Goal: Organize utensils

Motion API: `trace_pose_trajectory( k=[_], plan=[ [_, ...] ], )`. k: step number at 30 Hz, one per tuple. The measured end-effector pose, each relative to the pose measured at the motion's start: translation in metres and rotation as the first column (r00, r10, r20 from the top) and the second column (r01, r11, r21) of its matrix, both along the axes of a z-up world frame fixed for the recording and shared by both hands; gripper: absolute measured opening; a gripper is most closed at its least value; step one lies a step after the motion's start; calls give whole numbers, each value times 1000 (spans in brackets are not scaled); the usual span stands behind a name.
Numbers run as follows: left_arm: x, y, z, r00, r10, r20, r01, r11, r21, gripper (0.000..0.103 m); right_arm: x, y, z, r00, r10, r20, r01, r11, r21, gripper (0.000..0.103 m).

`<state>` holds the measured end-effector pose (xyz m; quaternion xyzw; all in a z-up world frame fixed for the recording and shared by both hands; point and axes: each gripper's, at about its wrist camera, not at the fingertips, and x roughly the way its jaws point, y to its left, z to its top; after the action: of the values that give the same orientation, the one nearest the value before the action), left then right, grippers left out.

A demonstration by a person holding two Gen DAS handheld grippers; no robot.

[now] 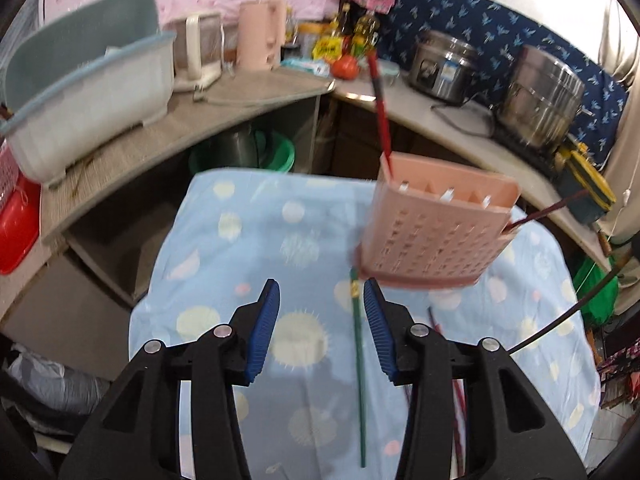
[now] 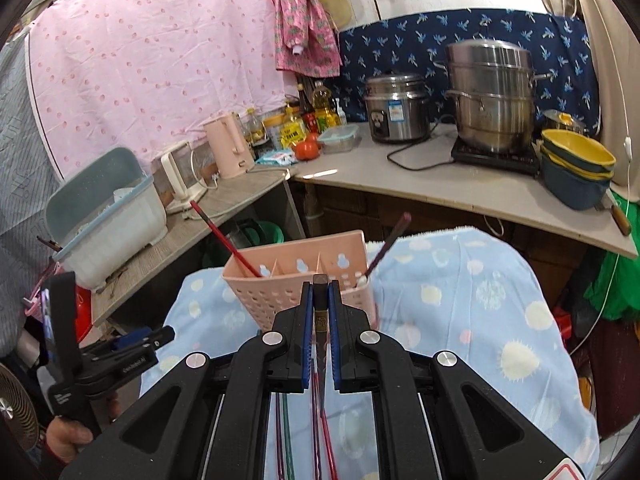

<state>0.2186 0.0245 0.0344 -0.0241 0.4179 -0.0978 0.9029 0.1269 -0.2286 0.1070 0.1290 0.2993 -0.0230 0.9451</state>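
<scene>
The right gripper [image 2: 320,286] clamps a dark chopstick [image 2: 320,300]. The left gripper [image 1: 322,300] stands open over a green chopstick [image 1: 359,360] lying on the blue cloth [image 1: 248,240]. Beyond stands the pink utensil holder [image 2: 296,280], with a red chopstick [image 2: 224,236] inside.

Both views are taken from the wrists, looking forward and downward along the fingers. The pink holder [image 1: 436,232] is seen close from the left, slightly farther from the right. The blue cloth [image 2: 480,300] and the counter [image 2: 460,188] are shared.
</scene>
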Motion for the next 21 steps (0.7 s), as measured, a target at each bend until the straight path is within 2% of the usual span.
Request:
trace_pose_trajectory(
  k=[5,7,13,18,21],
  plan=[
    [7,-12,-27,998,-27,-55,28,1000,9,43,-1,0,-11,1000,-8,-20,9,1000,23,7],
    [13,-22,-38,996,-49,-72,50,999,16,46,0,-1,-10,1000,-13,-16,13,1000,21,7],
    [40,-47,-71,989,-84,-124,87,996,22,46,10,-7,-3,999,-29,-15,29,1000,-1,7],
    [59,-59,-94,983,-86,-164,93,995,37,45,30,-8,-5,999,-22,-31,22,1000,-5,7],
    [68,-63,-102,980,-87,-177,96,994,45,40,42,-6,-10,999,-12,-42,11,1000,-5,7]
  ],
)
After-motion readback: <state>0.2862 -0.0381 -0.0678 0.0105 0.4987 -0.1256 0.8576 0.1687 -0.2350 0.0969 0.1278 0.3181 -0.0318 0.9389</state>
